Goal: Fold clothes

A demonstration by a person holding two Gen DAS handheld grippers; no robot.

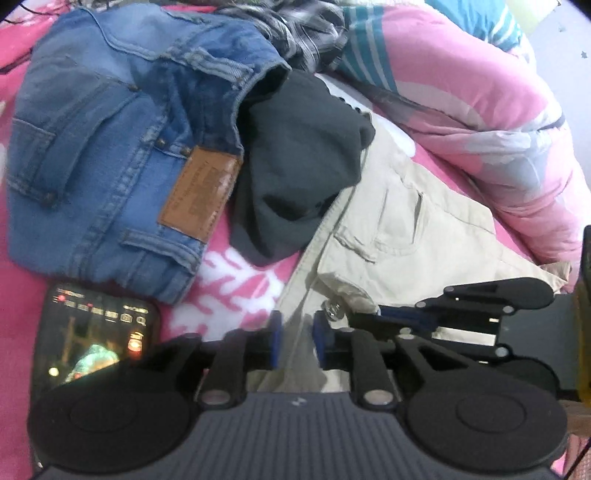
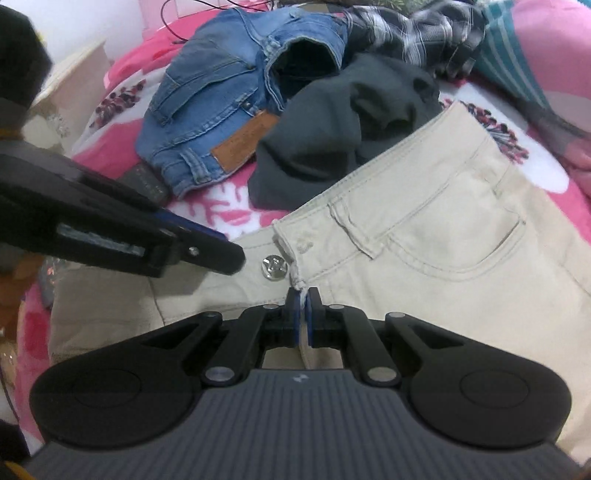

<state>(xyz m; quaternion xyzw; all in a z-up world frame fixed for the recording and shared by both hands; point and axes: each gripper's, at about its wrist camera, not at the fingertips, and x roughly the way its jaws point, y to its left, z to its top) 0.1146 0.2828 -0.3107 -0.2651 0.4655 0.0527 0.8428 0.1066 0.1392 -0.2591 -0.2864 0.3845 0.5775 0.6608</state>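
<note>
While pinching the fly edge of the pants (image 2: 424, 229), pressing the blue pads of the right gripper (image 2: 303, 314) together on a thin ridge of beige cloth, just short of the metal button (image 2: 274, 266). Lying flat on the pink sheet (image 2: 221, 210), spreading ahead and to the right of that gripper, waistband running up and away to the right.

Holding the left gripper (image 1: 297, 338) narrowly spread, keeping its pads (image 1: 275, 339) apart, showing beige cloth in the gap without either pad squeezing it. Seen from the right wrist, reaching in from the left, hovering its tip just left of the button, over the other half of the pants.

Lying ahead and to the left of the left gripper: folded jeans (image 1: 110, 147), leather patch facing up. Bunching straight ahead: a black garment (image 1: 303, 166), touching the jeans and overlapping the far waistband of the pants. Piling up beyond both: a plaid shirt (image 1: 303, 33). Heaping along the far right: a pink quilt (image 1: 480, 129). Glowing just left of the left gripper, near the jeans' closest edge: a phone (image 1: 92, 339).
</note>
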